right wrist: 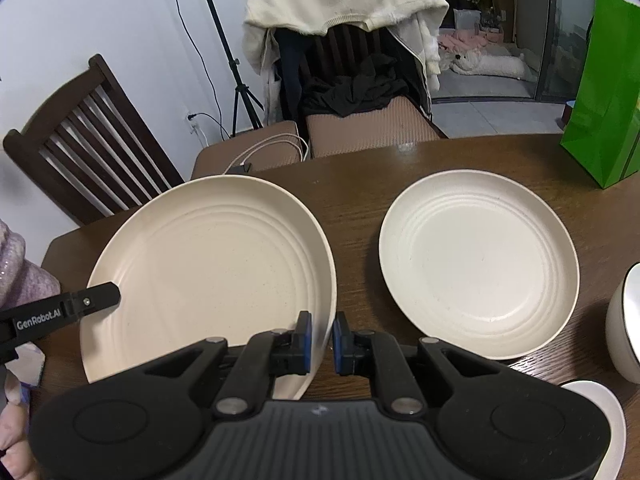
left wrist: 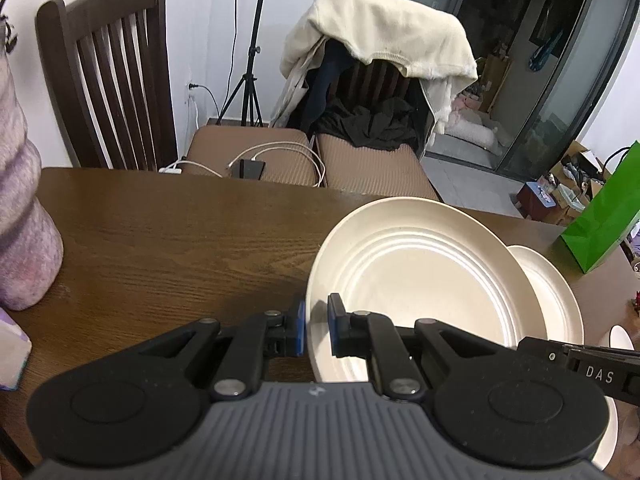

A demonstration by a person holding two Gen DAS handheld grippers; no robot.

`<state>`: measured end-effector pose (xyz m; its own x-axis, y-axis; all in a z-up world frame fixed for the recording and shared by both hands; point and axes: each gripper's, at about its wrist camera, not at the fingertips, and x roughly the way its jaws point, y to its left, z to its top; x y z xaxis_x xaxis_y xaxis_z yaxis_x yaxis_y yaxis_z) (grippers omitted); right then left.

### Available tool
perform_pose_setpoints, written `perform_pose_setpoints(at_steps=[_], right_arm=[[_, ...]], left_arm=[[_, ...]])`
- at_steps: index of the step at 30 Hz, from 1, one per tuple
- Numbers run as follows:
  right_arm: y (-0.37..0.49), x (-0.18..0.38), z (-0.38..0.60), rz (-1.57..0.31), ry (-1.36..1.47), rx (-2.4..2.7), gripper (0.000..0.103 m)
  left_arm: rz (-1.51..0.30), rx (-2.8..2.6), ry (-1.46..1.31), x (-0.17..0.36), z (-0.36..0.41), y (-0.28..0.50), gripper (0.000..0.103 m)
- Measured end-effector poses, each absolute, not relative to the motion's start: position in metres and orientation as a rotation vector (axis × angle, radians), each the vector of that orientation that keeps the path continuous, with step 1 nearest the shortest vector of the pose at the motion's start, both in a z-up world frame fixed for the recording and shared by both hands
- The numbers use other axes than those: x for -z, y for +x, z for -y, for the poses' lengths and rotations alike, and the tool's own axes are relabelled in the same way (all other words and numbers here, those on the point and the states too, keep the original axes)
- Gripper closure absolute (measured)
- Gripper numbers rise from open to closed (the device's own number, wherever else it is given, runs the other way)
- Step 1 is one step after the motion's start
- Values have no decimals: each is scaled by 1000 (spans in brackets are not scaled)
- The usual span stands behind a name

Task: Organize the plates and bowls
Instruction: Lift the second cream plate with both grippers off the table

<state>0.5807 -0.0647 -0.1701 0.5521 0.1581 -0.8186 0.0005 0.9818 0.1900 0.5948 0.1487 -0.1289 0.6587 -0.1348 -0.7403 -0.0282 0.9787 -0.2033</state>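
You see cream plates (right wrist: 208, 264) with a smooth, faintly speckled matt finish on a dark grained wood surface (left wrist: 180, 240).

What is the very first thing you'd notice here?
A big cream plate tilted above the brown table, pinched at its near rim by the left hand-held gripper and right hand-held gripper. A second cream plate lies flat to its right, near a bright green bag.

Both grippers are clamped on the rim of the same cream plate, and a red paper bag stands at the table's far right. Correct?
Not quite: the paper bag is green, as the right wrist view shows. Both the left gripper and right gripper do clamp the same cream plate.
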Motion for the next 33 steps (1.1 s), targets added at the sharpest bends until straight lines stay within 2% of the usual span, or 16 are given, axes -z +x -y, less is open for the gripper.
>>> perform_pose_setpoints(at_steps=[33], right_arm=[[527, 109, 95, -919, 191, -109, 93]], left_arm=[[-791, 56, -164, 64, -118, 531, 91]])
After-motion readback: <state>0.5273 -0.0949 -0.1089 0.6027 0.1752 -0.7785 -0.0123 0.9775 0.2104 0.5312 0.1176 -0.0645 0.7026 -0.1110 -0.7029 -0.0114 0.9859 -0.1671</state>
